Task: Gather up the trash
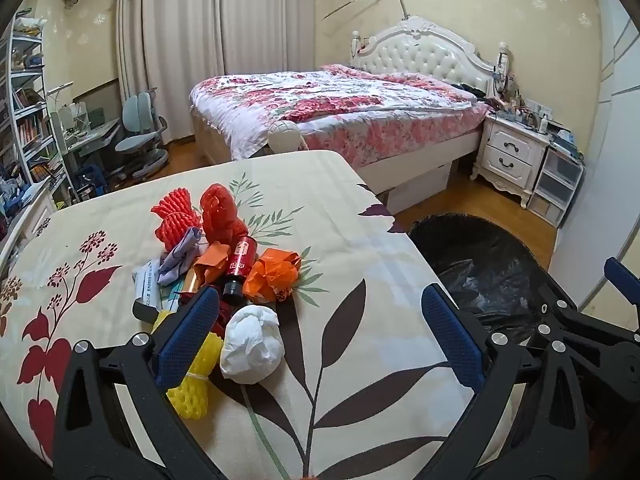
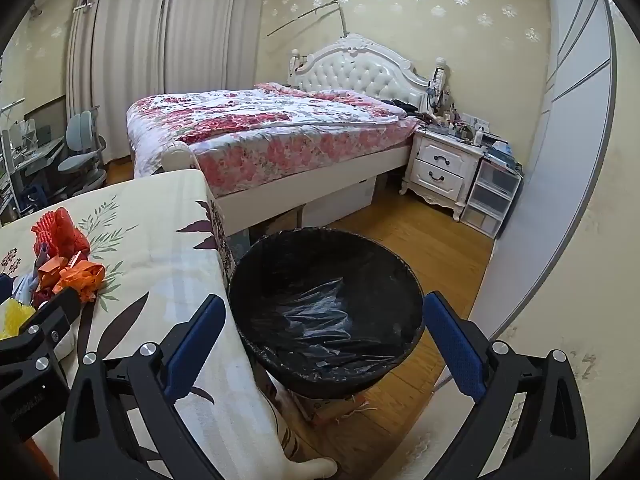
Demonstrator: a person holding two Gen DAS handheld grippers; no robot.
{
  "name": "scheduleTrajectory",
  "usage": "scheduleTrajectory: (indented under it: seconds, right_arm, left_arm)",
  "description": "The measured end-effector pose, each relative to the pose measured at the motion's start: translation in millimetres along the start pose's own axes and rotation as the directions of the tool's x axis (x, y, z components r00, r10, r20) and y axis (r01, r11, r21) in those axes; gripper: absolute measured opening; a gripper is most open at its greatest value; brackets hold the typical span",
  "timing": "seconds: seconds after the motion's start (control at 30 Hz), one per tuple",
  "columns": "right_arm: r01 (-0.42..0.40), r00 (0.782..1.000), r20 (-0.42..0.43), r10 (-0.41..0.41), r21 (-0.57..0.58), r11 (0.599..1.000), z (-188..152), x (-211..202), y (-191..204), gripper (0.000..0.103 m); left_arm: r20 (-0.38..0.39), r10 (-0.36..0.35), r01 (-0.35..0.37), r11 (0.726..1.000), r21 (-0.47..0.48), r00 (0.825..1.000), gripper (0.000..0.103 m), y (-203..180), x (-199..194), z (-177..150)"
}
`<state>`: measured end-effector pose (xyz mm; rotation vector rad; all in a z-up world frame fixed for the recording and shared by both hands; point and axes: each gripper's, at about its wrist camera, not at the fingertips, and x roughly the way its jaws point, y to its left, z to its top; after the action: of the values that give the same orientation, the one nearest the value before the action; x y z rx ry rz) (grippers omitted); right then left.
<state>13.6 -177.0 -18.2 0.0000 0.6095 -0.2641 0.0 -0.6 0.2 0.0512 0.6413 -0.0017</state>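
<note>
A pile of trash lies on the floral tablecloth [image 1: 360, 280]: a white crumpled wad [image 1: 251, 344], yellow foam net [image 1: 196, 380], orange wrapper [image 1: 272, 276], red bottle [image 1: 240, 268] and red foam nets [image 1: 176, 216]. My left gripper [image 1: 320, 328] is open and empty, its left finger beside the white wad. My right gripper [image 2: 324, 336] is open and empty above the black-lined trash bin [image 2: 326, 308], which stands on the floor by the table's right edge and also shows in the left wrist view [image 1: 480, 264]. The pile also shows at the left of the right wrist view [image 2: 68, 264].
A bed [image 1: 340, 108] with a floral quilt stands behind the table. A white nightstand [image 1: 512, 156] and plastic drawers [image 1: 556, 188] are at the right. A desk chair [image 1: 140, 140] and bookshelf [image 1: 24, 120] are at the left. A white wardrobe [image 2: 560, 160] flanks the bin.
</note>
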Motion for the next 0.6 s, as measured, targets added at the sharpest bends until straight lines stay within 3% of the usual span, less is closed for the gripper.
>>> scheduleTrajectory:
  seconds: [0.6]
  right_arm:
    - [0.008,1.0,0.008,-0.008,0.002,1.0,2,-4,-5,0.096]
  left_arm:
    - [-0.002,-0.018,0.018,1.0,-0.01,1.0,0.099,-5,-1,5]
